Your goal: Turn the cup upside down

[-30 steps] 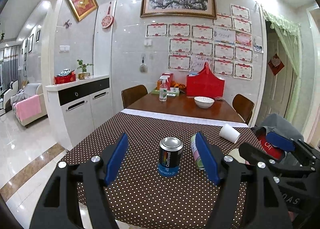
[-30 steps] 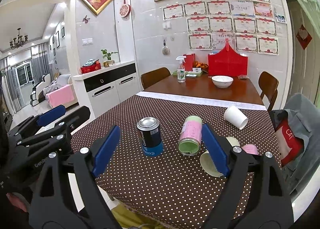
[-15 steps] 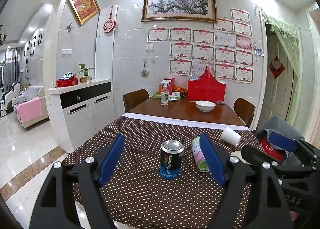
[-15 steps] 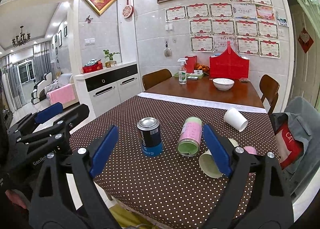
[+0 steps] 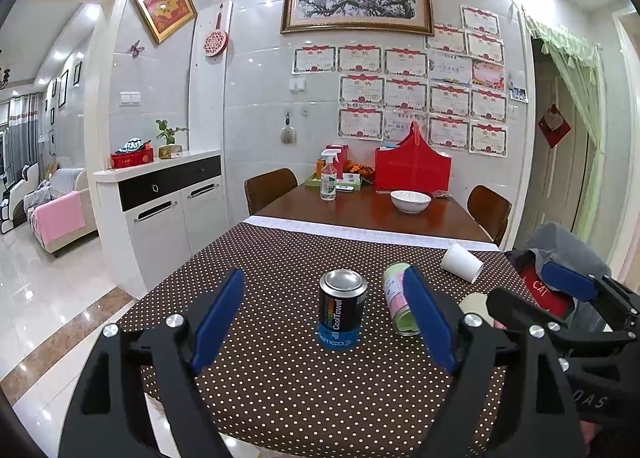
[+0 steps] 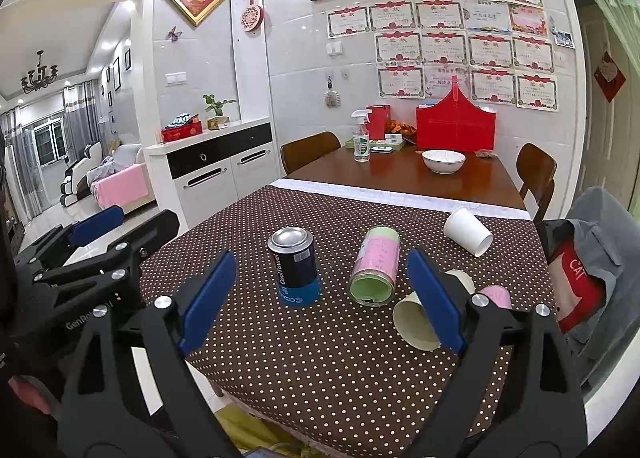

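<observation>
A dark blue "CoolTowel" cup [image 5: 342, 310] stands upside down on the dotted tablecloth [image 5: 280, 378], metal base up; it also shows in the right wrist view [image 6: 295, 266]. A pink-and-green cup [image 6: 376, 266] lies on its side next to it, seen too in the left wrist view [image 5: 394, 300]. A white paper cup [image 6: 467, 232] lies on its side farther back. A cream cup [image 6: 416, 318] lies behind my right fingers. My left gripper [image 5: 326, 318] is open and empty, above the table's near edge. My right gripper [image 6: 322, 300] is open and empty.
A white bowl [image 6: 444, 161], a spray bottle [image 6: 361, 139] and a red basket [image 6: 456, 125] stand on the bare wood at the far end. Chairs [image 6: 310, 149] flank the table. A chair with a grey and red jacket [image 6: 580, 270] is at the right. A white cabinet [image 6: 216, 173] stands left.
Both grippers have drawn back and risen slightly from the table; the cups look smaller and farther. Nothing on the table has moved.
</observation>
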Motion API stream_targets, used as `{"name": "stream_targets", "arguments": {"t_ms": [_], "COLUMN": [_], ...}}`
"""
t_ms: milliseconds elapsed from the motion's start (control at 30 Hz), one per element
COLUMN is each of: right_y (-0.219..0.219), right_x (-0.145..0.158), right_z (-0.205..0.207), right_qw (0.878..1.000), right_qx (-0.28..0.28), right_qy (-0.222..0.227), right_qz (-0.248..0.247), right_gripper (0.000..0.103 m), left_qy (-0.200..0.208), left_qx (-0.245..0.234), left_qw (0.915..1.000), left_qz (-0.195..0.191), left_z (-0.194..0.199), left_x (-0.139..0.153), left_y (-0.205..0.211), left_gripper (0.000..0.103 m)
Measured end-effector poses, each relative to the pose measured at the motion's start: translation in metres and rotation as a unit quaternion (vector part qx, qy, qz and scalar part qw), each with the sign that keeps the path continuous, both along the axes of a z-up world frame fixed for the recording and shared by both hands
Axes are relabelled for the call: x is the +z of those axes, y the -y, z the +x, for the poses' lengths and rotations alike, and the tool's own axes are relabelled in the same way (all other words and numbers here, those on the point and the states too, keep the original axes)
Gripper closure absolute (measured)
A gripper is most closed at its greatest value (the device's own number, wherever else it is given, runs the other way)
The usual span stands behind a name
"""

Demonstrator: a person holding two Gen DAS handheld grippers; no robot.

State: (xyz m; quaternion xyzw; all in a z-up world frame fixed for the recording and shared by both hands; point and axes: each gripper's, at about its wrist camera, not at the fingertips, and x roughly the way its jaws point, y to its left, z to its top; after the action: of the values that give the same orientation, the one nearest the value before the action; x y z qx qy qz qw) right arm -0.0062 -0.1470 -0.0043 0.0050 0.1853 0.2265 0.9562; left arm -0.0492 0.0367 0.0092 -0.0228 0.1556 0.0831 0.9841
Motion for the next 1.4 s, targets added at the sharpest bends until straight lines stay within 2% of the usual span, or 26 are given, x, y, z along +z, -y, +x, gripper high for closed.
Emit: {"name": "stream_targets", "arguments": {"t_ms": [1400], "right_y": [-0.0004], "right_x": [-0.0059], "right_z": [0.0018], "right_qw": [1.000], "right_qx": [0.003], "right_qy": [-0.008], "right_qz": [0.002], "right_gripper": [0.016], "left_qy": [-0.002], "left_qx": [0.000], "left_qw": [1.0000], "left_qz": [0.000], "left_z": [0.0050], "left_x": [-0.0074], "left_y": [0.0040], "left_gripper": [0.022]}}
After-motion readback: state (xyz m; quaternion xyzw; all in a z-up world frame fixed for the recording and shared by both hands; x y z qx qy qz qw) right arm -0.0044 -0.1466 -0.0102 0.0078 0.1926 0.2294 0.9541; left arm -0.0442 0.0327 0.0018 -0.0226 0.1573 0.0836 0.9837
